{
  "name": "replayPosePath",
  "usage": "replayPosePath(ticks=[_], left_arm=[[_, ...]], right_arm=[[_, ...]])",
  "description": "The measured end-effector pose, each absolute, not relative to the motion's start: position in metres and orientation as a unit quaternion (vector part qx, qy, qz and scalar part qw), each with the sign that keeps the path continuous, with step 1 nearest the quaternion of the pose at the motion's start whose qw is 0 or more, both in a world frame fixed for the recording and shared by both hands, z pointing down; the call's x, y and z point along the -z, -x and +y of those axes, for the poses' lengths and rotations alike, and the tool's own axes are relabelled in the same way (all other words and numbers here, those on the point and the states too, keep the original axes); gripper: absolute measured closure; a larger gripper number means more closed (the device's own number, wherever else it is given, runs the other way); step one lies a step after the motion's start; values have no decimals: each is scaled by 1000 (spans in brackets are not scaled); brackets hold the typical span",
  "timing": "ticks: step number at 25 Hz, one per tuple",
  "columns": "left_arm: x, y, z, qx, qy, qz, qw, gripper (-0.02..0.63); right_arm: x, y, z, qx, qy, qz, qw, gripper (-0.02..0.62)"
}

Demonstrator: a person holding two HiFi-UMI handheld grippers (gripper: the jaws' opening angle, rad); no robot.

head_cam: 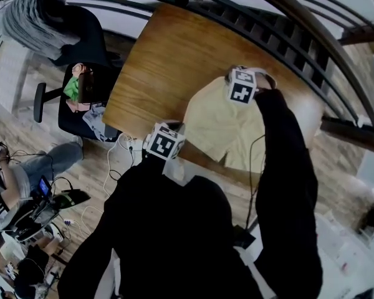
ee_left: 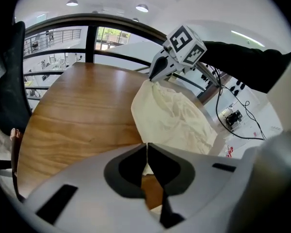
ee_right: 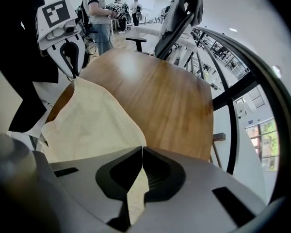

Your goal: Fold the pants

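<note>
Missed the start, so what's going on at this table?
A person holds a claw in each hand. The left claw and the right claw are each shut on an edge of the cream pants, one at the near end and one at the far end, with the fabric spread between them over the wooden table.

Bright, even indoor light in all 3 views. Two ceiling spots [ee_left: 142,8] high above the left tool [ee_left: 146,145], plus daylight thru the railing [ee_left: 91,42] far ahead of it. Soft sheen on the table [ee_left: 82,115] ahead of both tools. Shadows weak, diffuse. Pants [ee_left: 174,115] near-white just ahead of the tool, folds readable. Black sleeve [head_cam: 287,173] behind the right tool [ee_right: 142,150] underexposed, no detail. Heavy fisheye: rails bow, black vignette at corners of both tool views. Tool bodies nearest the lens soft, bg slightly soft too.
</note>
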State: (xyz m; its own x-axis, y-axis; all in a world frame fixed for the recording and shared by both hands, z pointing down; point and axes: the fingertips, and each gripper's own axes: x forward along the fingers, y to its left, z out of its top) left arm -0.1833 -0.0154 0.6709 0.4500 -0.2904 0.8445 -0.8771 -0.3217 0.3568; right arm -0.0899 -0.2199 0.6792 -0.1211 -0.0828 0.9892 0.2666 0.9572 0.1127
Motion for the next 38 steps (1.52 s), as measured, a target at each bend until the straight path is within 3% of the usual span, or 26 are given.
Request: replayPosePath(ticks=[15,38], left_arm=[[-599,124,11,-313,-808,-320,383,592],[-538,7,13,-313,-847,-274,329,592]], right_arm=[[-612,63,-207,157,-2,-735,659,589],[-549,-38,-188,131,-49,-767,626,589]])
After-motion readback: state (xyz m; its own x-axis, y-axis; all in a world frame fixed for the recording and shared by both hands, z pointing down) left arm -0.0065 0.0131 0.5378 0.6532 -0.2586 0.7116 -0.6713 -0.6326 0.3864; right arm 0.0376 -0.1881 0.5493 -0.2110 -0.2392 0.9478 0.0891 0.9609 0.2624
